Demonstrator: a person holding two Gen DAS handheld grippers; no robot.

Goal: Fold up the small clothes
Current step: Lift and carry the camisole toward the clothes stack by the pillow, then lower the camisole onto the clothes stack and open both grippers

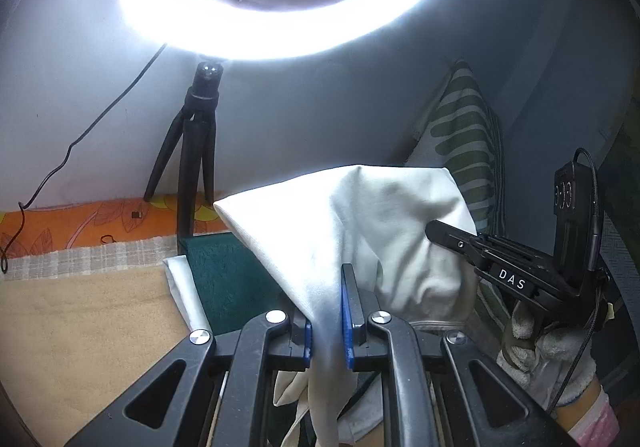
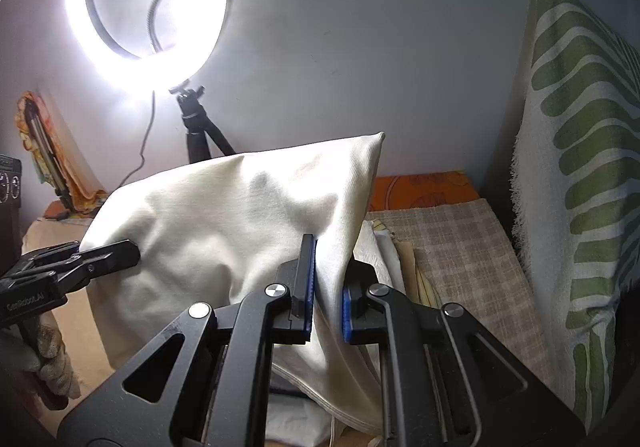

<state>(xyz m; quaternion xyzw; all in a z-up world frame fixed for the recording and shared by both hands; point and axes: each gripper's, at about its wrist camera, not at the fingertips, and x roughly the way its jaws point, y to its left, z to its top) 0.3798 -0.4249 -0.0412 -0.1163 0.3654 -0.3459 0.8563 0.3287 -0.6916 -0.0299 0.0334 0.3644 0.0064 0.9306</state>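
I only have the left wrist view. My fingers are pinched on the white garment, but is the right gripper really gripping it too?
Observer: Yes. In the right wrist view the right gripper has its blue pads closed on a fold of the white garment, just as the left gripper does.
Operator: What lies beyond the garment on the right side?
Observer: A beige checked cloth is spread there, with an orange patterned sheet behind it.
Operator: Anything stacked under the garment's right edge?
Observer: Some folded white and cream fabric pieces lie beside the right gripper, on the checked cloth's near edge.
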